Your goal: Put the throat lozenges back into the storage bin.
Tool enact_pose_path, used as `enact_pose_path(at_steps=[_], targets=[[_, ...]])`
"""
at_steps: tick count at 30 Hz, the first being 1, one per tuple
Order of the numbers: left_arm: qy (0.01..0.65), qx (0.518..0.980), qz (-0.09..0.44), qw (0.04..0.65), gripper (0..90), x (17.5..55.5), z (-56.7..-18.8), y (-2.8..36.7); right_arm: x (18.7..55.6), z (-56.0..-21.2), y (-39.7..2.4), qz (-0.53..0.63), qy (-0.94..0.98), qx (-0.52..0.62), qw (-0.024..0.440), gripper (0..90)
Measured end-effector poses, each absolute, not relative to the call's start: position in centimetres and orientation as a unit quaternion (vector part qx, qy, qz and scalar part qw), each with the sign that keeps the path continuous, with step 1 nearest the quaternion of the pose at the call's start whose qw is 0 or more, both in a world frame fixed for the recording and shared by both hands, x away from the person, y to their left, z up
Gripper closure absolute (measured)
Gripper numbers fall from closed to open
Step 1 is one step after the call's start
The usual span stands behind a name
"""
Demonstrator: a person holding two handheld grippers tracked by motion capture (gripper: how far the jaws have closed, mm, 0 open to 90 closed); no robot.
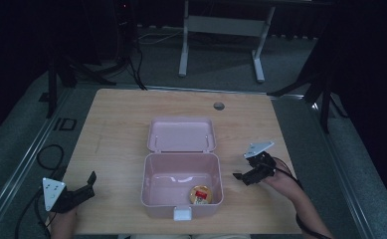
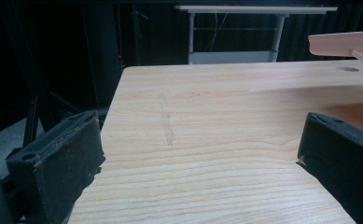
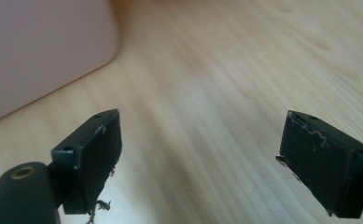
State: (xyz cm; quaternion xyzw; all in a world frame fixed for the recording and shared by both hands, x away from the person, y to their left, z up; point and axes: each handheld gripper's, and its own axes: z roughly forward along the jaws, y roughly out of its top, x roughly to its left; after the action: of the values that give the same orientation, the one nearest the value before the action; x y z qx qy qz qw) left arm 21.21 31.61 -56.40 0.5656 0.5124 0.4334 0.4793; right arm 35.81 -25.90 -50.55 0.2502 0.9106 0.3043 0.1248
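Already a small round tin [image 1: 201, 194] is seen inside the open pink box [image 1: 181, 172]; both tongs, left [image 1: 84, 186] and right [image 1: 241, 169], are held wide apart and empty beside the box, lid unclosed.

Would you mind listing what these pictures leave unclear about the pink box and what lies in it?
- Small round item in the pink box, high view: too small to identify; only red and gold colours read.
- Box lid, left gripper view: cut off by the right edge.
- Box wall, right gripper view: blurred and cut off at the left and top edges, inside hidden.
- White latch, high view: too small for detail.
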Motion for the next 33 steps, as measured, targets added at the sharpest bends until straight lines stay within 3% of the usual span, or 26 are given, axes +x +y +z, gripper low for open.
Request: enact_pose_path(at_steps=[5,13,33], targets=[[0.512,0.566,0.433,0.479,0.5,21.2,-56.4,31.6,35.7,-51.4,-27.5,0.339,0.868,0.304,0.199,12.1],[0.512,0.566,0.433,0.479,0.5,21.2,-56.4,31.6,35.0,-52.5,-29.5,0.340,0.822,0.370,0.270,11.9],[0.514,0.567,0.433,0.476,0.5,21.3,-56.4,31.6,33.5,-54.4,-34.1,0.381,0.721,0.486,0.314,12.7]])
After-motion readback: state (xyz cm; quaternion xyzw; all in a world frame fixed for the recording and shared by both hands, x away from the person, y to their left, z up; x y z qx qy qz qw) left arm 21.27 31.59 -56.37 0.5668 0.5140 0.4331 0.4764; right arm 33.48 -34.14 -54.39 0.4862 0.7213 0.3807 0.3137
